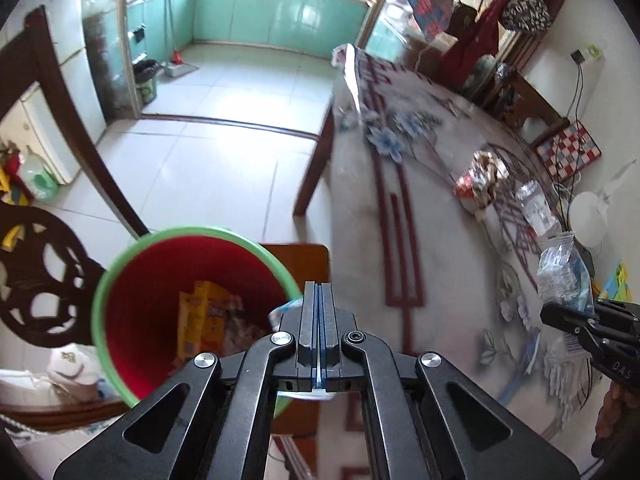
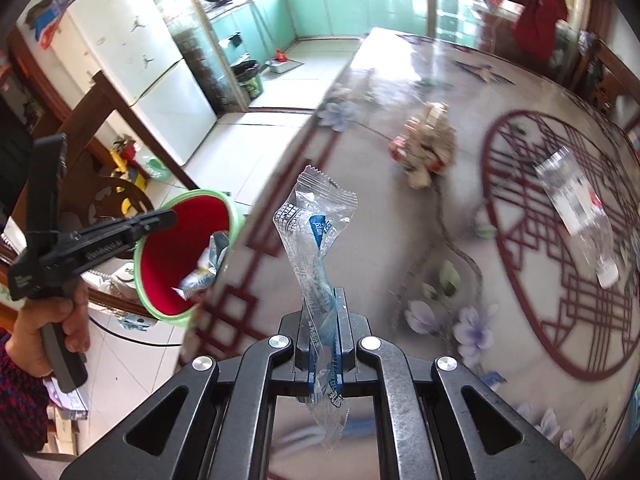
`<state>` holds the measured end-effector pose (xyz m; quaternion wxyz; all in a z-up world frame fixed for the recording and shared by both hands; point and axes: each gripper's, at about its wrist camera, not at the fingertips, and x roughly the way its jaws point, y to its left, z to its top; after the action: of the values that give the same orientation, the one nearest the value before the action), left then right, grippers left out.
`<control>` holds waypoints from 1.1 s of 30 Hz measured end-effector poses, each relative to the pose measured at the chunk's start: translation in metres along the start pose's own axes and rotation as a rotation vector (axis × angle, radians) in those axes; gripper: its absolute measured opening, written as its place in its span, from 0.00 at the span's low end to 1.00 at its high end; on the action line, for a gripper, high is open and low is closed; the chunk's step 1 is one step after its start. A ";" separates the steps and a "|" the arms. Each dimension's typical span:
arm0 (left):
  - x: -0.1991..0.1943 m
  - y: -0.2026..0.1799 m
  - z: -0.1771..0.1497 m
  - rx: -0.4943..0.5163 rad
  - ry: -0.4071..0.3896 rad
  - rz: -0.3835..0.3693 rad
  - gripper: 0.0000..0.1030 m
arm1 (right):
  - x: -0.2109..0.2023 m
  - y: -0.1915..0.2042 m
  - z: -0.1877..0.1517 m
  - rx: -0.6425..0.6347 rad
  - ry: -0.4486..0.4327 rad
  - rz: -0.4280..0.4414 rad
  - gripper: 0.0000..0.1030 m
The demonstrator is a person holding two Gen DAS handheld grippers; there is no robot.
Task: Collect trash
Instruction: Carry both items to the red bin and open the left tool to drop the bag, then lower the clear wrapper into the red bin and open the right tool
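Observation:
A red bin with a green rim (image 1: 120,272) stands on a chair beside the table, with yellow packets (image 1: 204,320) inside; it also shows in the right wrist view (image 2: 188,256). My left gripper (image 1: 319,292) is shut on a thin clear wrapper (image 1: 286,310) at the bin's rim. My right gripper (image 2: 325,300) is shut on a clear blue-printed wrapper (image 2: 316,232), held above the table. A crumpled red-and-white wrapper (image 2: 426,148) and a clear plastic bottle (image 2: 580,216) lie on the table.
The table (image 2: 380,220) has a glossy floral cloth with red lattice patterns. Dark wooden chairs (image 1: 44,264) stand by the bin. A fridge (image 2: 132,64) and tiled floor (image 1: 224,140) lie beyond. A wooden chair with a checked cushion (image 1: 568,152) stands at the far side.

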<state>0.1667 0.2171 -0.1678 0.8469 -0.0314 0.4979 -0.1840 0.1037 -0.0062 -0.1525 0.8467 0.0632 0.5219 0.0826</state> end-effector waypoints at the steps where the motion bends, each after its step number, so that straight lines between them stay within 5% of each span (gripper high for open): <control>1: -0.003 0.006 0.003 0.000 -0.008 0.010 0.00 | 0.001 0.006 0.003 -0.015 -0.005 0.007 0.04; 7: -0.007 0.034 0.003 -0.048 -0.034 0.070 0.00 | 0.014 0.035 0.015 -0.051 -0.001 0.050 0.04; 18: -0.007 0.081 -0.019 -0.159 0.007 0.145 0.00 | 0.068 0.118 0.045 -0.132 0.048 0.293 0.04; 24: -0.020 0.086 -0.025 -0.160 -0.011 0.171 0.00 | 0.096 0.154 0.043 -0.217 0.075 0.320 0.08; 27: -0.024 0.089 -0.025 -0.164 -0.017 0.176 0.00 | 0.102 0.157 0.042 -0.218 0.086 0.329 0.16; 29: -0.026 0.090 -0.025 -0.172 -0.019 0.181 0.00 | 0.105 0.156 0.042 -0.206 0.084 0.316 0.39; 31: -0.027 0.092 -0.025 -0.190 -0.020 0.184 0.04 | 0.103 0.153 0.043 -0.189 0.064 0.312 0.50; 33: -0.028 0.093 -0.026 -0.211 -0.024 0.182 0.14 | 0.098 0.150 0.044 -0.178 0.046 0.327 0.51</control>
<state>0.1579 0.3170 -0.1796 0.8579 -0.0770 0.5052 -0.0524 0.1755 0.1594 -0.1895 0.8121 0.0702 0.5144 0.2663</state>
